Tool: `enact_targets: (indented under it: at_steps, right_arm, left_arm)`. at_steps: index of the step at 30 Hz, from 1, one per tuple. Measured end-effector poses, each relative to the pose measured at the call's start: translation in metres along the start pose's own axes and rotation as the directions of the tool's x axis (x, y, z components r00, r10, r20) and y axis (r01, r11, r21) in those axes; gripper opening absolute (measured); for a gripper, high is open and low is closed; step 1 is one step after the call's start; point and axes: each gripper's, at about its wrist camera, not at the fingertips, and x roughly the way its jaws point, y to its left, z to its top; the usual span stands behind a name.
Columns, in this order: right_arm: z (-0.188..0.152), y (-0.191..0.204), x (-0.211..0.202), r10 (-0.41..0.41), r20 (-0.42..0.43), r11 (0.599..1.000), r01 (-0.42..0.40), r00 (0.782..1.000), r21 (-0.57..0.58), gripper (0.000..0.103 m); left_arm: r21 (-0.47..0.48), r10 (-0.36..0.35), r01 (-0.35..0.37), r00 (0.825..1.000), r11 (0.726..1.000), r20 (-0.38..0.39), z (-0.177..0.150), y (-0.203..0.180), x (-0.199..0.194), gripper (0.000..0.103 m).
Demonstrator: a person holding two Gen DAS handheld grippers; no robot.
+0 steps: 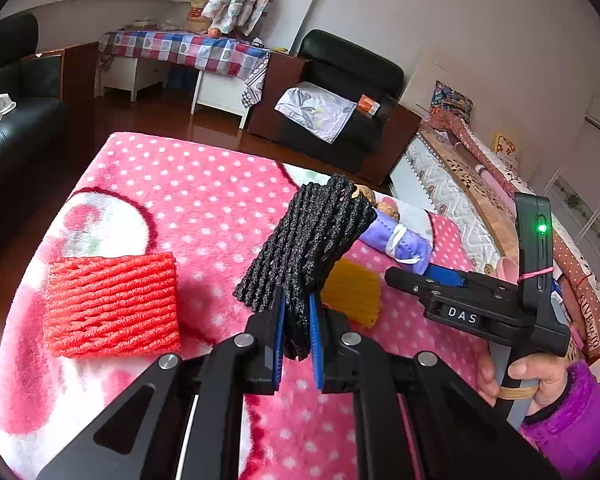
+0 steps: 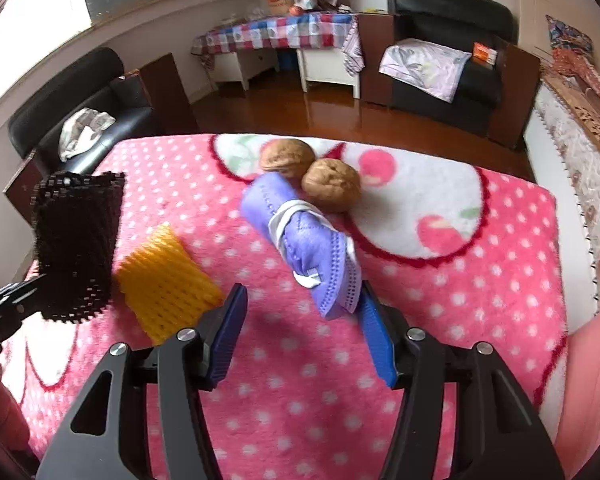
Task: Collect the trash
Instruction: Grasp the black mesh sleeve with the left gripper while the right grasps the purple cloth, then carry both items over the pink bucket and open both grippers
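My left gripper (image 1: 297,312) is shut on a black foam net sleeve (image 1: 308,244) and holds it up above the pink dotted blanket (image 1: 204,200); the sleeve also shows in the right wrist view (image 2: 76,244). A red foam net (image 1: 112,304) lies on the blanket to the left. A yellow foam net (image 2: 168,284) lies in the middle. My right gripper (image 2: 304,312) is open just before a rolled purple face mask (image 2: 308,248), whose near end touches the right finger. Two walnuts (image 2: 312,172) lie behind the mask.
A black armchair (image 2: 444,64) with a cloth stands beyond the wooden floor. A black sofa (image 2: 80,104) is at the left. A table with a checked cloth (image 2: 276,32) is at the back. A bed with patterned covers (image 1: 480,184) is at the right.
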Motion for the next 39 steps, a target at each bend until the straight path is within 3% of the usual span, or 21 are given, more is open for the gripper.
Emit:
enact_targets:
  at_steps: [2, 4, 7, 11, 26, 39]
  right_arm:
    - [-0.001, 0.002, -0.003, 0.007, 0.011, 1.000, -0.007, 1.000, -0.005, 0.057]
    - [-0.001, 0.003, -0.005, 0.012, 0.024, 1.000, -0.012, 1.000, -0.006, 0.048]
    - [0.000, 0.001, -0.005, 0.015, 0.018, 1.000, -0.015, 1.000, 0.014, 0.023]
    - [-0.004, -0.003, -0.012, 0.023, 0.021, 0.999, -0.024, 1.000, 0.041, 0.019]
    - [-0.058, -0.005, -0.090, -0.016, 0.083, 0.995, 0.008, 0.996, 0.095, 0.019]
    - [-0.095, -0.046, -0.142, -0.081, 0.159, 0.971, 0.042, 0.984, 0.236, 0.019]
  left_arm:
    - [0.002, -0.001, 0.001, 1.000, 1.000, 0.001, 0.000, -0.002, -0.001, 0.010]
    - [0.005, 0.002, -0.002, 1.000, 1.000, 0.003, 0.001, -0.003, -0.002, 0.010]
    - [0.006, 0.004, -0.004, 1.000, 1.000, 0.003, 0.001, -0.006, -0.003, 0.010]
    - [0.010, 0.005, -0.005, 1.000, 1.000, 0.006, 0.001, -0.012, -0.007, 0.010]
    - [0.076, -0.028, 0.026, 0.999, 0.997, 0.020, -0.004, -0.050, -0.031, 0.010]
    - [0.154, -0.067, 0.066, 0.998, 0.986, 0.002, -0.012, -0.098, -0.042, 0.010]
